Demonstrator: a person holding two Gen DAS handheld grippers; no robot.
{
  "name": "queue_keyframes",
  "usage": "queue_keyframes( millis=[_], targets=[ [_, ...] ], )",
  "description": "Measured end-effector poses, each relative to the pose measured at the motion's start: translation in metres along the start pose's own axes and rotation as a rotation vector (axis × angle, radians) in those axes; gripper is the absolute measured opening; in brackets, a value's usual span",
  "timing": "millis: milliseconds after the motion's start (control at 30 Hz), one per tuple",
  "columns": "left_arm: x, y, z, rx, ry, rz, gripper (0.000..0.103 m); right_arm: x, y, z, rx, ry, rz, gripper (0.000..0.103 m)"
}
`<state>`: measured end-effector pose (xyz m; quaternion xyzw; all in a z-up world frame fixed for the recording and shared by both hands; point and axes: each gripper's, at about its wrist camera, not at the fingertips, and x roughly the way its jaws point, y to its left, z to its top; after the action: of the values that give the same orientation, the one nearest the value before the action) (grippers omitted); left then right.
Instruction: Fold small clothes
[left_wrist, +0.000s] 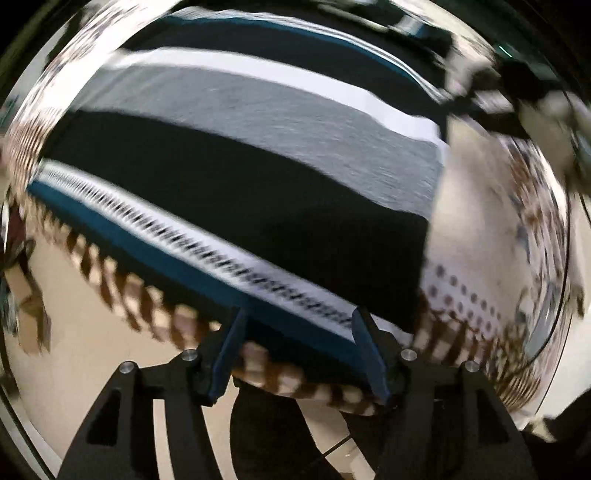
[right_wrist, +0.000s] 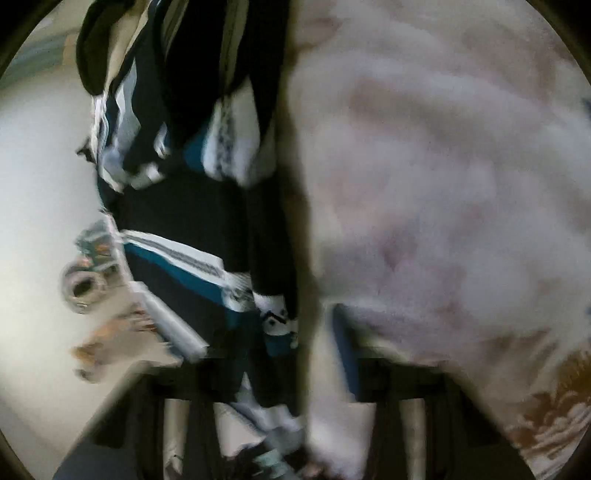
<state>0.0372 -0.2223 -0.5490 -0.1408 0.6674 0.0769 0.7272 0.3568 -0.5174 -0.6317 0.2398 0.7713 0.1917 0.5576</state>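
Observation:
A striped garment (left_wrist: 258, 166) in black, grey, white and teal lies flat on a patterned tablecloth (left_wrist: 480, 229). My left gripper (left_wrist: 299, 354) points straight down over its near teal edge, open, and its blue pads (left_wrist: 229, 354) stand apart on either side of the hem without pressing it. In the blurred right wrist view the same striped garment (right_wrist: 184, 206) lies crumpled at left centre. A big white fluffy cloth (right_wrist: 424, 184) fills the right side and drapes down over my right gripper (right_wrist: 321, 369). That gripper is shut, and a strip of the white cloth seems pinched beside its blue pad (right_wrist: 345, 354).
The tablecloth's brown-patterned border (left_wrist: 122, 295) hangs over the table edge, with pale floor (left_wrist: 74, 362) below. A person's dark clothing (left_wrist: 266, 435) shows under the left gripper. A blurred round object (right_wrist: 85, 284) lies left of the crumpled garment.

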Motion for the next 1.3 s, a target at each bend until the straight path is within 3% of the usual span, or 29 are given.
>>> queue_keyframes(
  millis=[100, 133, 200, 233, 300, 333, 433, 467, 600, 633, 667, 700, 767, 867, 933, 1033, 1067, 1167, 1300],
  targets=[
    [-0.008, 0.031, -0.006, -0.093, -0.002, 0.000, 0.057, -0.020, -0.010, -0.012, 0.027, -0.072, -0.037, 0.005],
    [-0.009, 0.043, -0.009, -0.127, -0.003, 0.002, 0.057, -0.029, -0.012, -0.016, 0.031, -0.083, -0.043, 0.000],
    [-0.007, 0.060, -0.012, -0.189, 0.004, -0.017, 0.057, -0.037, -0.015, -0.021, 0.011, -0.076, -0.115, 0.000],
    [-0.005, 0.072, -0.014, -0.235, 0.009, -0.031, 0.057, -0.039, -0.019, -0.025, 0.013, -0.057, -0.115, 0.000],
    [-0.002, 0.088, -0.016, -0.297, 0.018, -0.051, 0.057, -0.040, -0.029, -0.040, 0.055, -0.006, -0.034, 0.001],
    [-0.001, 0.093, -0.017, -0.313, 0.019, -0.059, 0.057, -0.040, -0.032, -0.049, 0.058, 0.012, -0.023, 0.008],
    [-0.005, 0.099, -0.020, -0.306, 0.000, -0.064, 0.057, -0.021, -0.031, -0.091, 0.042, 0.087, -0.008, 0.063],
    [-0.006, 0.099, -0.023, -0.295, -0.001, -0.067, 0.057, -0.010, -0.031, -0.105, 0.054, 0.114, 0.002, 0.064],
    [-0.007, 0.082, -0.026, -0.245, -0.002, -0.064, 0.057, 0.050, -0.034, -0.163, 0.114, 0.246, 0.062, 0.064],
    [-0.007, 0.080, -0.029, -0.229, -0.002, -0.059, 0.057, 0.067, -0.029, -0.174, 0.109, 0.256, 0.064, 0.057],
    [-0.009, 0.077, -0.031, -0.208, -0.001, -0.051, 0.057, 0.076, -0.024, -0.183, 0.097, 0.251, 0.054, 0.020],
    [-0.011, 0.073, -0.033, -0.184, -0.004, -0.047, 0.057, 0.087, -0.019, -0.193, 0.072, 0.250, 0.006, 0.007],
    [-0.013, 0.059, -0.030, -0.128, -0.018, -0.024, 0.057, 0.118, -0.013, -0.221, 0.027, 0.360, -0.091, 0.005],
    [-0.017, 0.030, -0.026, -0.021, -0.045, -0.022, 0.057, 0.124, -0.011, -0.245, -0.027, 0.435, -0.111, 0.006],
    [-0.022, 0.003, -0.023, 0.078, -0.070, -0.036, 0.057, 0.104, -0.014, -0.240, 0.000, 0.399, -0.044, 0.009],
    [-0.016, -0.039, -0.020, 0.223, -0.070, -0.062, 0.057, 0.053, -0.020, -0.208, 0.029, 0.261, -0.013, 0.048],
    [-0.010, -0.049, -0.019, 0.259, -0.061, -0.070, 0.057, 0.028, -0.025, -0.190, 0.047, 0.186, 0.003, 0.053],
    [0.021, -0.087, -0.019, 0.363, -0.006, -0.075, 0.057, -0.025, -0.033, -0.136, 0.087, 0.033, 0.034, 0.053],
    [0.058, -0.116, -0.017, 0.494, 0.041, 0.022, 0.056, -0.090, -0.047, -0.035, 0.117, -0.179, 0.062, 0.053]
  ],
)
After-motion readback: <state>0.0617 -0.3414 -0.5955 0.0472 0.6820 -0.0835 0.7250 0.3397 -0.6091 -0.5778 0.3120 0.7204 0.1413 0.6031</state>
